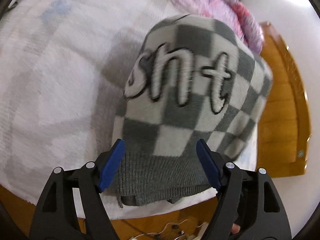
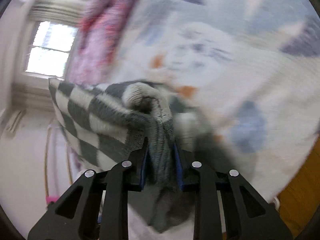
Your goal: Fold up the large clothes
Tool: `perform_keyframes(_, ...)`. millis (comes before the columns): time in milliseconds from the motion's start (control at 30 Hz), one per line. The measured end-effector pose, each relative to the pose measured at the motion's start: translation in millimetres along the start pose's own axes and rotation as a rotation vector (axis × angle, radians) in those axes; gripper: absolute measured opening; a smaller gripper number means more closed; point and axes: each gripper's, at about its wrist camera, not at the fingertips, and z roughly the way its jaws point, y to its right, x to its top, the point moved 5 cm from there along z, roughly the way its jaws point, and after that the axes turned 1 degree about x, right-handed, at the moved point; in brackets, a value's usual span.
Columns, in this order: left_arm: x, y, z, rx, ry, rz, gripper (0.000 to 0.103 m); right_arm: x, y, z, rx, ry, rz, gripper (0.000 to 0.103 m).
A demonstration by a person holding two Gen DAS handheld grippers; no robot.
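Left wrist cam sits close above the checkered sweater (image 1: pixel 192 92), looking down along its fingers at the white blanket (image 1: pixel 56 84). Right wrist cam is tilted, right up against the same sweater (image 2: pixel 100 120), facing across the blanket (image 2: pixel 250 64) toward a window (image 2: pixel 50 48).

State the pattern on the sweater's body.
Grey-and-white checkerboard on the sweater, with white script lettering; clearest in the left wrist view.

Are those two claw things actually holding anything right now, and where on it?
The right gripper has its jaws shut on the checkered sweater, pinching bunched grey ribbed knit. The left gripper is open, jaws either side of the sweater's ribbed hem, holding nothing.
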Motion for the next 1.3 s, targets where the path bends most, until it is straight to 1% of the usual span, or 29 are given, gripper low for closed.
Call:
perform_keyframes(33,-1,0,6,0.013,-0.014,0.004,0.076,3,10,3,-0.038,-0.006,-0.006,0.014)
perform_keyframes(133,5,7,12,0.014,-0.009,0.001,0.076,14,29,5,-0.067,-0.039,0.021,0.014)
perform_keyframes(200,18,15,4,0.01,0.028,0.019,0.076,19,25,2,-0.067,-0.066,-0.001,0.015)
perform_keyframes(233,18,18,-1,0.001,0.044,0.033,0.076,23,18,-5,-0.079,-0.059,-0.032,0.017)
perform_keyframes(300,29,31,-12,-0.004,0.082,0.06,0.076,32,3,-22,-0.11,-0.038,-0.092,0.017)
perform_keyframes(333,37,36,-16,-0.006,0.099,0.073,0.076,38,-6,-31,-0.117,-0.019,-0.121,0.017)
perform_keyframes(367,47,46,-16,-0.01,0.114,0.087,0.076,44,-20,-38,-0.096,-0.004,-0.151,0.017)
perform_keyframes(400,54,50,-17,-0.012,0.124,0.099,0.076,49,-32,-34,-0.072,-0.004,-0.191,0.017)
perform_keyframes(467,69,62,-15,-0.024,0.127,0.128,0.075,54,-73,-29,-0.025,-0.016,-0.323,0.017)
perform_keyframes(500,71,64,-14,-0.017,0.128,0.144,0.075,55,-90,-21,0.001,-0.027,-0.373,0.017)
perform_keyframes(533,78,71,-10,0.01,0.12,0.175,0.075,57,-108,-12,0.024,-0.04,-0.423,0.017)
perform_keyframes(567,83,79,-4,0.022,0.101,0.215,0.075,57,-132,0,0.037,-0.041,-0.497,0.017)
perform_keyframes(633,88,89,10,0.058,0.09,0.268,0.075,61,-160,21,0.057,-0.051,-0.582,0.017)
perform_keyframes(700,97,97,31,0.082,0.05,0.301,0.075,65,-180,49,0.037,-0.06,-0.656,0.017)
perform_keyframes(733,100,97,39,0.103,0.037,0.309,0.074,67,-184,64,0.025,-0.082,-0.687,0.017)
perform_keyframes(767,102,95,45,0.119,0.029,0.317,0.074,70,-181,82,-0.012,-0.096,-0.706,0.017)
perform_keyframes(800,107,95,56,0.147,0.008,0.323,0.074,71,-176,92,-0.038,-0.112,-0.706,0.014)
perform_keyframes(833,108,94,62,0.164,-0.004,0.332,0.074,75,-165,104,-0.083,-0.131,-0.699,0.009)
perform_keyframes(867,109,95,65,0.172,-0.01,0.341,0.074,83,-148,118,-0.158,-0.142,-0.691,0.005)
perform_keyframes(900,107,95,72,0.167,-0.026,0.357,0.074,89,-135,127,-0.194,-0.151,-0.667,0.0)
perform_keyframes(933,106,97,77,0.158,-0.033,0.368,0.074,95,-123,131,-0.2,-0.164,-0.626,0.0)
perform_keyframes(967,106,99,79,0.161,-0.035,0.38,0.074,102,-111,133,-0.174,-0.175,-0.568,0.0)
perform_keyframes(1000,106,104,84,0.181,-0.037,0.416,0.074,105,-107,133,-0.155,-0.183,-0.54,0.0)
perform_keyframes(1033,106,106,86,0.192,-0.036,0.432,0.074,107,-105,135,-0.16,-0.185,-0.541,0.0)
perform_keyframes(1133,107,103,88,0.181,-0.038,0.427,0.075,102,-110,142,-0.23,-0.182,-0.633,0.0)
perform_keyframes(1167,108,103,88,0.167,-0.042,0.423,0.079,104,-110,143,-0.229,-0.19,-0.624,0.0)
perform_keyframes(1200,108,104,86,0.14,-0.047,0.422,0.085,105,-108,142,-0.222,-0.196,-0.609,0.0)
perform_keyframes(1233,107,105,82,0.095,-0.049,0.424,0.088,106,-108,140,-0.211,-0.2,-0.592,0.0)
perform_keyframes(1300,105,104,68,0.049,-0.034,0.42,0.089,107,-111,133,-0.183,-0.206,-0.575,0.0)
